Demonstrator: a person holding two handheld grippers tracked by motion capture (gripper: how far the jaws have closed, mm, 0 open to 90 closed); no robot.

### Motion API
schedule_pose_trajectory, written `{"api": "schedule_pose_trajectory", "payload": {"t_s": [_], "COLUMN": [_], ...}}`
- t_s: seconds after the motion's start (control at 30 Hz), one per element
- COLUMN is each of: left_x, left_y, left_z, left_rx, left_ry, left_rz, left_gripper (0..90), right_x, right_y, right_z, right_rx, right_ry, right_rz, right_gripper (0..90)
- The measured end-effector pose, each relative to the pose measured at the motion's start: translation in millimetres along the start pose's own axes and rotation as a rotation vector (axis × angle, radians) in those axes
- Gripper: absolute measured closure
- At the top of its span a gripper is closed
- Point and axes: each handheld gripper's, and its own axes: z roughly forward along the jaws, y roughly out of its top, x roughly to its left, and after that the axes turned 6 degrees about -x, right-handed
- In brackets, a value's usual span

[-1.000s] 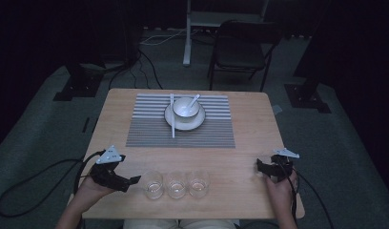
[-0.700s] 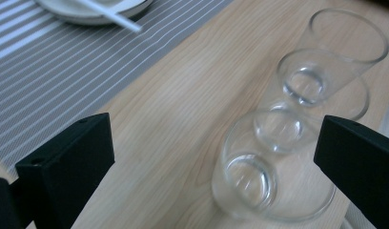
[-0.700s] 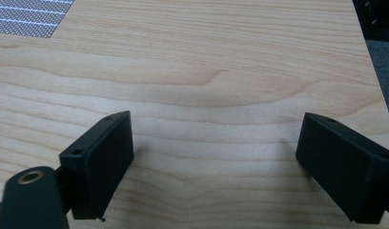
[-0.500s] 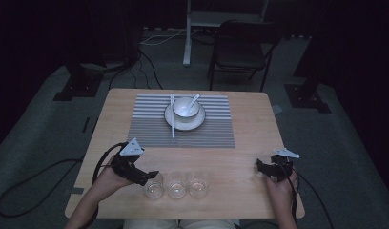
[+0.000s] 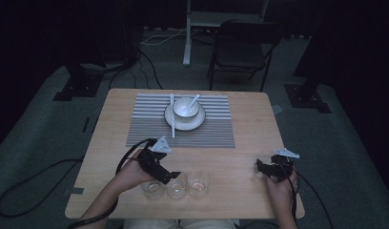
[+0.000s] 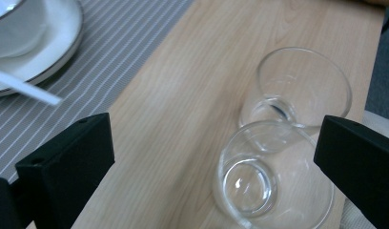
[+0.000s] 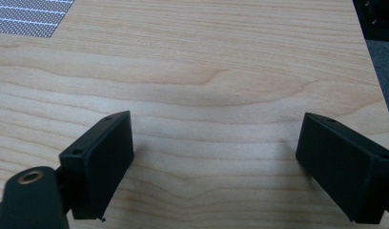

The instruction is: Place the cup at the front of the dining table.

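Jaws of the left gripper (image 5: pixel 169 177) stand wide apart, holding nothing, and hover at the row of 3 glasses near the front edge of the worktop (image 5: pixel 250 143). In the left gripper view the middle glass (image 6: pixel 273 179) sits between the 2 black jaws, nearer the right one, with the far glass (image 6: pixel 302 88) just behind it and touching or nearly touching it. In the high view the left glass (image 5: pixel 152 189) lies partly under the gripper, the middle one (image 5: pixel 177 185) is at its tips, and the far one (image 5: pixel 199 183) stands just beside that. All 3 stand upright and look empty.

Jaws of the right gripper (image 5: pixel 259 166) are also spread open with nothing between them, over bare wood near the worktop's right edge, well apart from the glasses.

Farther back, a striped placemat (image 5: pixel 211 133) carries a white plate (image 5: pixel 185 122) with a bowl (image 5: pixel 185 107) on it; a spoon (image 5: pixel 194 99) rests in the bowl.
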Motion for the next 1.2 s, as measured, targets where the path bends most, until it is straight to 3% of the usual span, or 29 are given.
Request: {"api": "schedule_pose_trajectory", "payload": {"t_s": [0.07,0.1,0.37,0.5,0.7,0.8,1.03,1.13,1.2], "left_x": [-4.7,-6.3,-19.7,-31.4,-38.2,-44.3,-50.5,-53.3,-55.1], "left_y": [4.4,6.3,17.2,26.6,32.6,35.5,38.7,40.7,41.7], "left_z": [5.6,8.4,28.0,45.0,58.5,66.3,73.9,77.7,81.1], "left_rx": [0.010,0.020,0.072,0.114,0.148,0.178,0.210,0.229,0.247], "left_ry": [-0.008,-0.035,-0.071,-0.111,-0.127,-0.115,-0.117,-0.140,-0.130], "left_rz": [0.015,0.024,0.073,0.111,0.137,0.160,0.187,0.211,0.226], "left_gripper": [0.0,0.0,0.9,0.9,0.9,0.9,1.0,1.0,1.0], "right_x": [0.0,0.0,0.0,0.0,-0.1,-0.2,-0.2,-0.2,-0.3], "right_y": [0.0,0.0,0.0,0.0,0.0,0.0,0.0,0.0,0.0], "right_z": [0.0,0.0,0.0,0.0,0.0,0.0,0.0,0.0,0.0], "right_rx": [0.000,0.000,0.000,0.000,0.000,0.000,0.000,0.000,0.000], "right_ry": [0.000,0.000,0.000,0.000,0.000,0.002,0.002,0.002,0.001], "right_rz": [0.000,0.000,0.001,0.001,0.001,0.001,0.000,0.000,-0.001], "right_gripper": [11.8,11.8,11.8,11.8,11.8,11.8,11.8,11.8,11.8]}}
